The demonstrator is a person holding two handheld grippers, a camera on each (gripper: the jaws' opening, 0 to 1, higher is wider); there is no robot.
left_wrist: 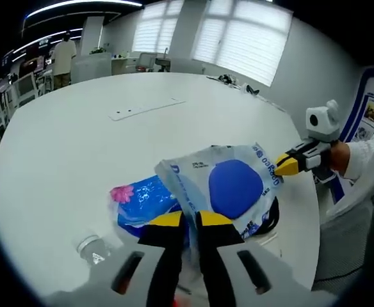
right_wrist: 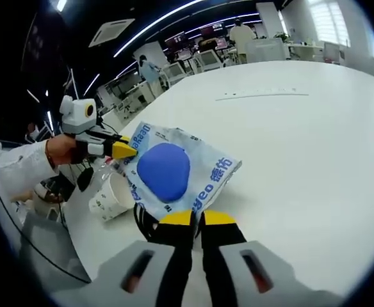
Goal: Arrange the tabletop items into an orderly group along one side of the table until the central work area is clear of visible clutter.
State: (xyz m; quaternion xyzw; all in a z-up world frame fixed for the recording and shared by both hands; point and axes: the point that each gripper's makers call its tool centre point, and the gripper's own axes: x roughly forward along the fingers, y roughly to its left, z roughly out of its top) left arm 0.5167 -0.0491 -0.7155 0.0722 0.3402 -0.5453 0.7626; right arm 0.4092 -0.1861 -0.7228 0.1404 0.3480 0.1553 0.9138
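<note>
A clear plastic bag [left_wrist: 235, 185] with blue print and a big blue oval is held up over the white table [left_wrist: 78, 147]. My left gripper [left_wrist: 192, 220] is shut on its near edge, jaws close together. My right gripper [left_wrist: 284, 165] comes in from the right and pinches the bag's far corner. In the right gripper view the same bag [right_wrist: 174, 173] hangs between my right gripper [right_wrist: 198, 219], shut on its lower edge, and my left gripper [right_wrist: 124, 150], at its upper left corner.
Under the bag lie a blue packet with a pink flower [left_wrist: 139, 198], a clear bottle [left_wrist: 92, 247] and a black cable [left_wrist: 273, 217]. A white paper cup [right_wrist: 110, 195] lies on its side near the table edge. A white strip [left_wrist: 145, 109] lies further out. Desks and people stand behind.
</note>
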